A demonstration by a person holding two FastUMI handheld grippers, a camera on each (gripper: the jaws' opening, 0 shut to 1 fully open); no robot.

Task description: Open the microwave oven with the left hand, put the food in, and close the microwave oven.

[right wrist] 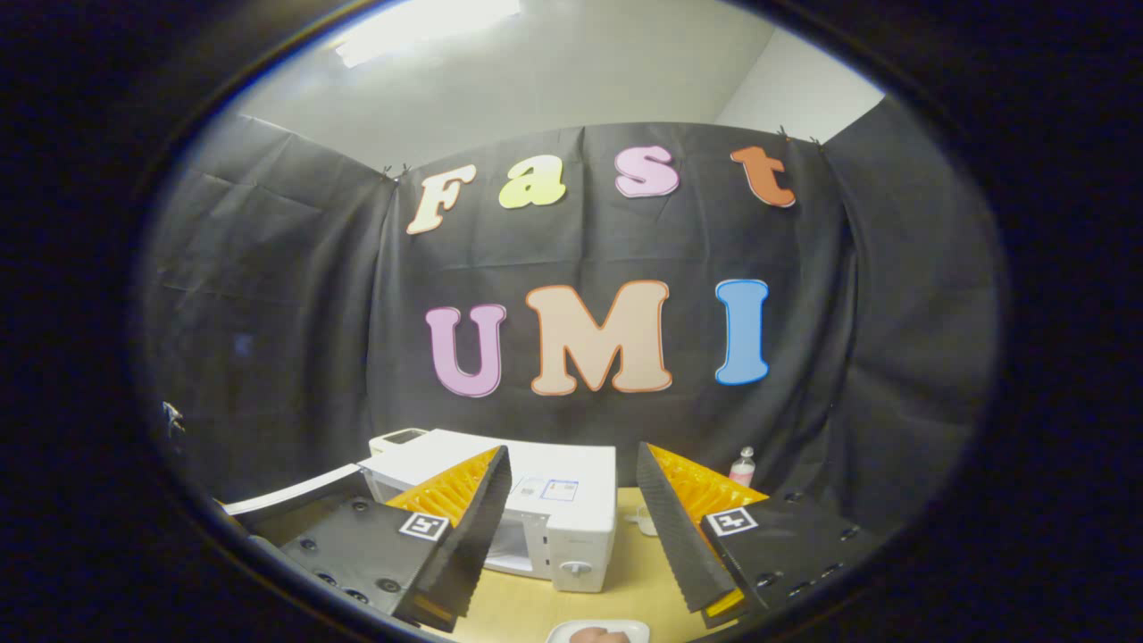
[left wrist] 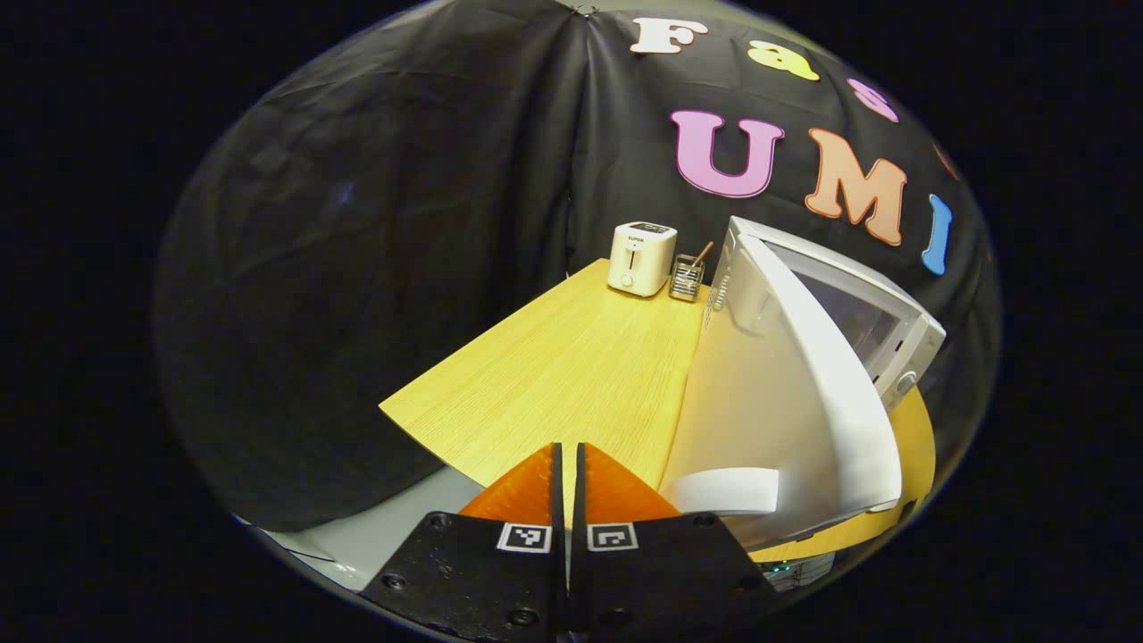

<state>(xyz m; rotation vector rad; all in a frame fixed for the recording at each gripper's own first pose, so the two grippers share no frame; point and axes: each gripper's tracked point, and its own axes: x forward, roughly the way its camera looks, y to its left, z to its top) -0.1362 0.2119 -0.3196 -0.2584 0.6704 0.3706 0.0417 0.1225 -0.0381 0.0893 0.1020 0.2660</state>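
The white microwave [right wrist: 571, 527] stands on the wooden table [left wrist: 554, 375] with its door [left wrist: 777, 402] swung wide open. In the left gripper view that door fills the right side, its handle [left wrist: 723, 489] close to my left gripper [left wrist: 567, 448], which is shut with nothing between its fingers and sits just left of the door. My right gripper [right wrist: 572, 448] is open, held above the table and facing the microwave front. A white plate with the food [right wrist: 598, 634] peeks in at the bottom edge of the right gripper view, below the fingers.
A white toaster [left wrist: 641, 257] and a wire utensil holder [left wrist: 686, 277] stand at the table's far corner. To the right of the microwave are a small bottle [right wrist: 743, 466] and a small white object [right wrist: 643, 518]. The black cloth wall closes off the back.
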